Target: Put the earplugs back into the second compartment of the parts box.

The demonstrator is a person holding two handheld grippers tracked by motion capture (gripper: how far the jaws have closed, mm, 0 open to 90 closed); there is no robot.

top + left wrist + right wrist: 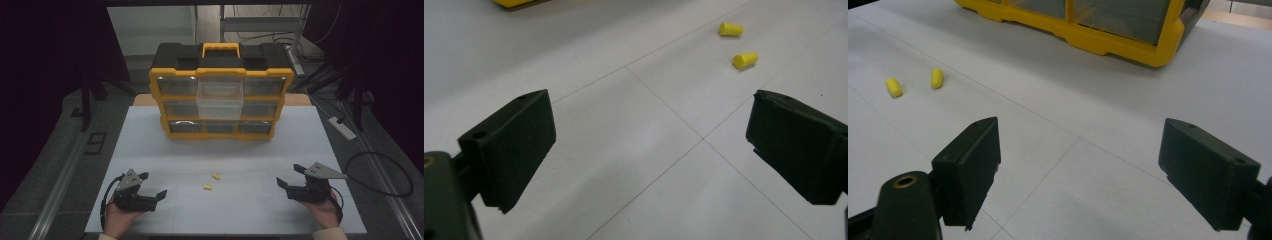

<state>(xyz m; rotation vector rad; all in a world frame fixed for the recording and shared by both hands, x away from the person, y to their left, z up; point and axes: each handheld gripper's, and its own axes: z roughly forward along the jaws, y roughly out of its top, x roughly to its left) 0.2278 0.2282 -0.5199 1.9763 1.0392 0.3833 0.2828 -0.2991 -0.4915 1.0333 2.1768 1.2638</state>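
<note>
Two small yellow earplugs lie on the white table, one (216, 176) a little behind the other (207, 187). They also appear in the left gripper view, far one (730, 29) and near one (745, 60), and in the right gripper view (937, 78) (893, 87). My left gripper (152, 185) rests at the front left, open and holding nothing (651, 150). My right gripper (290, 175) rests at the front right, open and holding nothing too (1080, 170). A yellow and black drawer organizer (221, 90) stands at the back, its clear top-middle drawer (220, 96) pulled out.
The white table (150, 130) has thin seam lines. A power strip (342, 127) and cables lie on the floor to the right. A metal rail runs along the floor at left. Each gripper trails a cable near the person's hands.
</note>
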